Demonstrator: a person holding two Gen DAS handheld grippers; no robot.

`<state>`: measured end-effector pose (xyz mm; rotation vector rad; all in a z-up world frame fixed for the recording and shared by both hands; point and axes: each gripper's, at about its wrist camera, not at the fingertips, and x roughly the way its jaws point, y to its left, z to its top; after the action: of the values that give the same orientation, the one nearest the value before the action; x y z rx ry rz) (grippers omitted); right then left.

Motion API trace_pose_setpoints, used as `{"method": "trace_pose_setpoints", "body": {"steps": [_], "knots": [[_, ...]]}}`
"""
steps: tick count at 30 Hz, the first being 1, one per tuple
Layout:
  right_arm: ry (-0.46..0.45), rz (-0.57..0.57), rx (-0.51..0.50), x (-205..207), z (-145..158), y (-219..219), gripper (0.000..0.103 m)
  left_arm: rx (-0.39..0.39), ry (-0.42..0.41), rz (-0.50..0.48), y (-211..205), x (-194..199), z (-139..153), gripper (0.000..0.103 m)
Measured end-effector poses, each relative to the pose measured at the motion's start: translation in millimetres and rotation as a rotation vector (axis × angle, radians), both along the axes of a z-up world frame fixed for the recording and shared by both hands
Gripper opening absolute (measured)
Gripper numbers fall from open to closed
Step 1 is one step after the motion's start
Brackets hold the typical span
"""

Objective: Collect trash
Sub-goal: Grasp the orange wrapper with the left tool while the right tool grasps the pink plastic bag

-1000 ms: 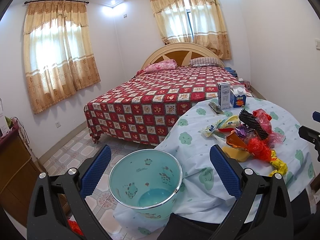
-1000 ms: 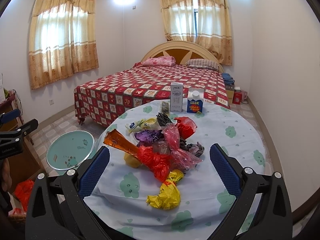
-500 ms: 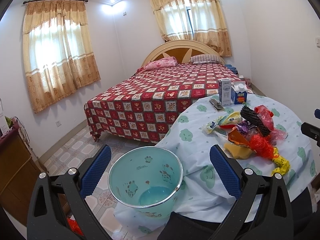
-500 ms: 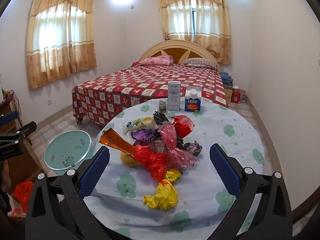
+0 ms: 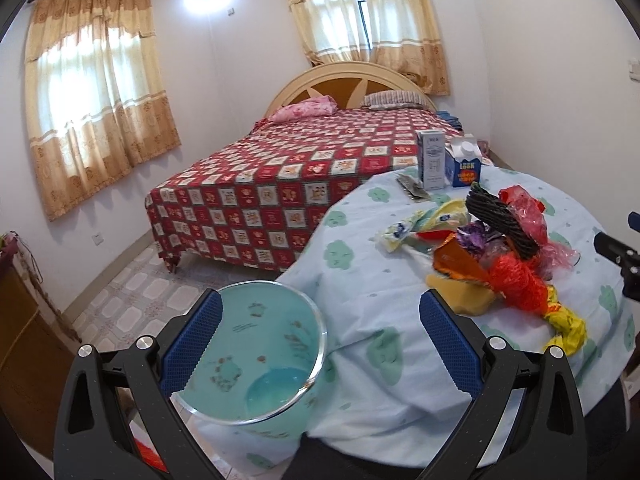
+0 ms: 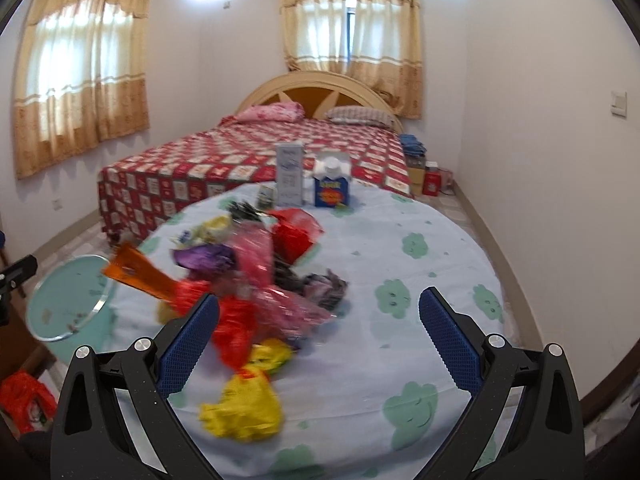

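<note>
Hovering left gripper (image 5: 320, 344): jaws wide, empty, above teal bin (image 5: 248, 356), lower left.
Right gripper (image 6: 319, 342): wide apart, empty, over trash pile (image 6: 248, 280), centre.

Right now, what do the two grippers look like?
Both match: the left gripper and right gripper have black plastic forked arms with cut-out slots, silver bolt heads at the joints, and blue ribbed pads on the fingers. No cables, markings or sleeves show.

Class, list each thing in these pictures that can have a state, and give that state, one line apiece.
left gripper: open, holding nothing
right gripper: open, holding nothing
teal bin: upright, no trash visible inside
trash pile: heaped on the table
two cartons: standing upright
curtains: drawn
</note>
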<state>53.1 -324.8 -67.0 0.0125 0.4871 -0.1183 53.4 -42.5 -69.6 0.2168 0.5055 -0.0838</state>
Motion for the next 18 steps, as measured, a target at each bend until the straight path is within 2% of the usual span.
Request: {"method": "trace_pose_setpoints", "body": {"steps": [6,9,13,15,16,17,18], "knots": [[0.019,-0.036,0.008,14.0,-17.1,-19.1,0.097,-0.012,0.029,-0.044,-37.1,28.1,-14.0,0.097],[0.015,-0.035,0.009,18.5,-22.0,-22.4,0.097,-0.032,0.069,-0.06,-49.7,44.8,-20.9,0.094],[0.025,-0.03,0.01,25.9,-29.0,-22.9,0.096,-0.067,0.129,-0.092,-62.6,61.8,-30.9,0.066],[0.04,-0.02,0.024,30.8,-34.6,-24.2,0.091,-0.078,0.171,-0.106,-66.9,68.0,-37.2,0.049],[0.047,-0.015,0.029,32.7,-36.6,-24.3,0.086,-0.084,0.187,-0.116,-68.6,69.5,-39.6,0.034],[0.056,-0.007,0.037,35.5,-39.1,-24.9,0.083,-0.084,0.194,-0.124,-69.8,70.2,-41.9,0.014],[0.061,0.002,0.045,38.0,-41.1,-25.4,0.08,-0.076,0.203,-0.13,-72.3,70.6,-43.8,0.011]]}}
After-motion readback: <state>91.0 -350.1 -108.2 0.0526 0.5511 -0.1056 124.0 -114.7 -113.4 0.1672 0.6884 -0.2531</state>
